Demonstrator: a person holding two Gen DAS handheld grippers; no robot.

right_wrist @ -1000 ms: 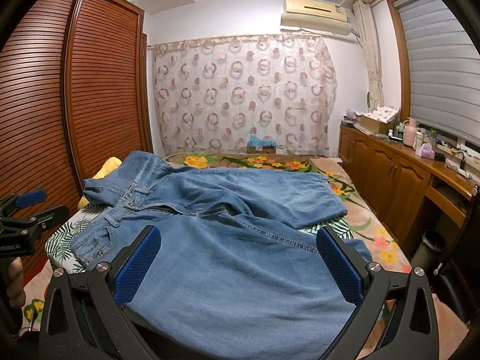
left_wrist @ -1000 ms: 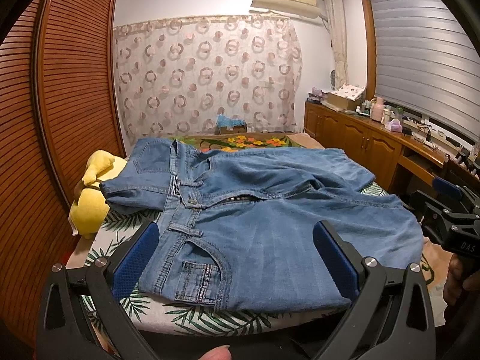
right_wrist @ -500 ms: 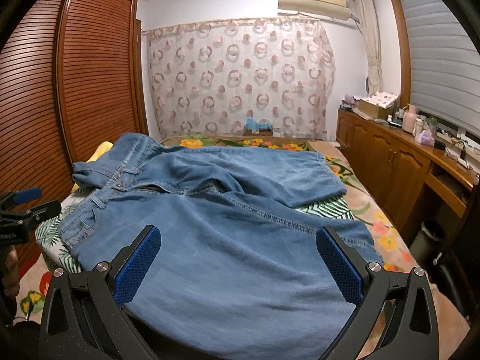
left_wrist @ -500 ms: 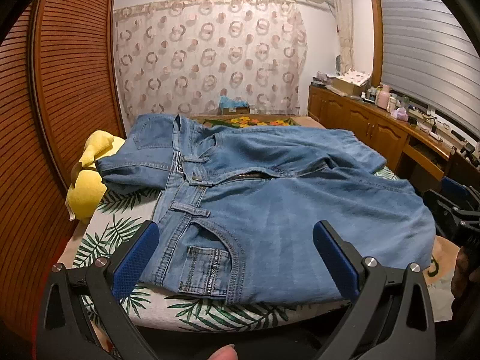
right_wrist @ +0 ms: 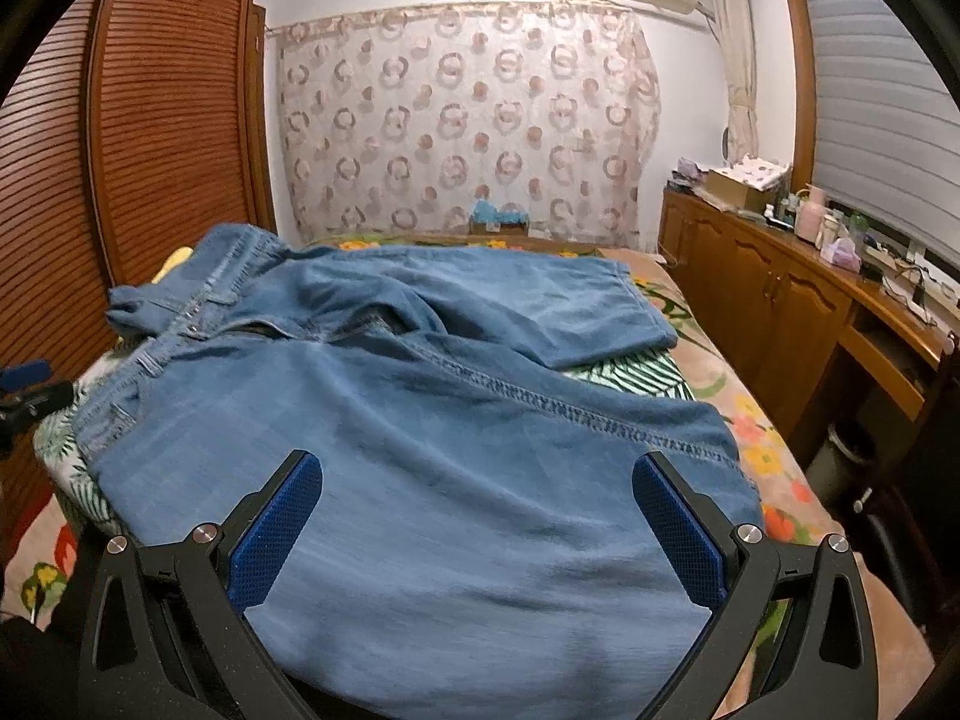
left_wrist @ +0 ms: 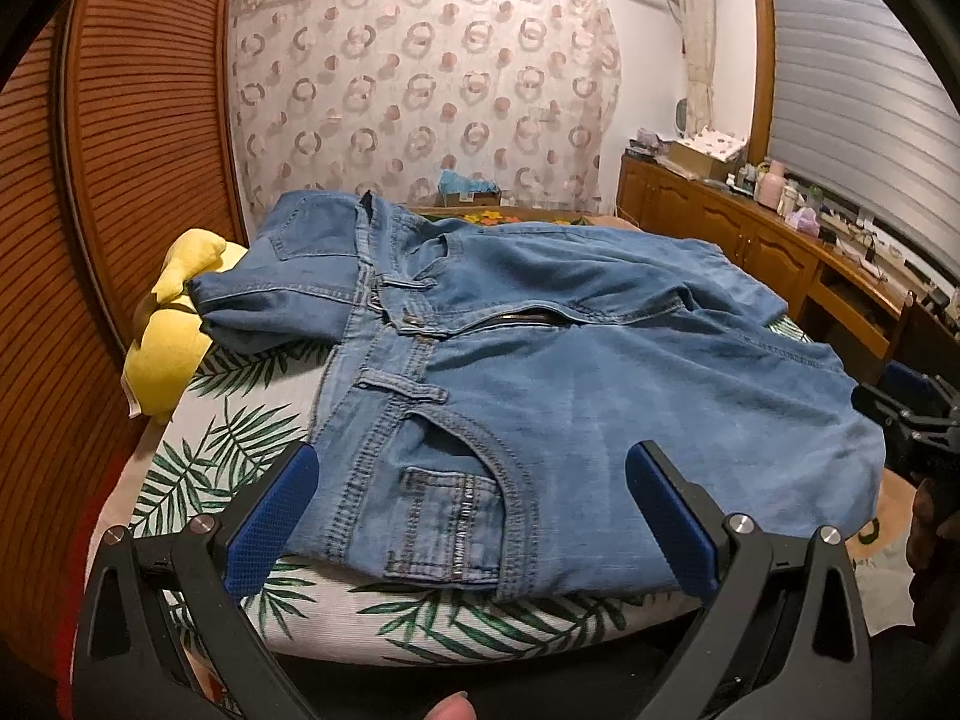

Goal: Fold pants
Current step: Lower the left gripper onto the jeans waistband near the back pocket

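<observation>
Blue denim jeans (left_wrist: 600, 372) lie spread on the bed, waistband to the left, one leg across the near edge and the other leg further back. My left gripper (left_wrist: 471, 498) is open and empty, just above the front pocket at the near waist corner. My right gripper (right_wrist: 477, 510) is open and empty, over the near leg (right_wrist: 420, 480) of the jeans. The right gripper also shows at the right edge of the left wrist view (left_wrist: 912, 420), and the left gripper at the left edge of the right wrist view (right_wrist: 24, 390).
The bed has a leaf-print sheet (left_wrist: 228, 450). A yellow plush toy (left_wrist: 168, 324) lies at the left beside the waistband. A wooden slatted wardrobe (right_wrist: 150, 120) stands on the left, a wooden cabinet (right_wrist: 780, 300) with clutter on the right, a patterned curtain (right_wrist: 468, 132) behind.
Both grippers have moved forward and lower toward the jeans, which now fill more of each view. Both stay open. The jeans have not moved.
</observation>
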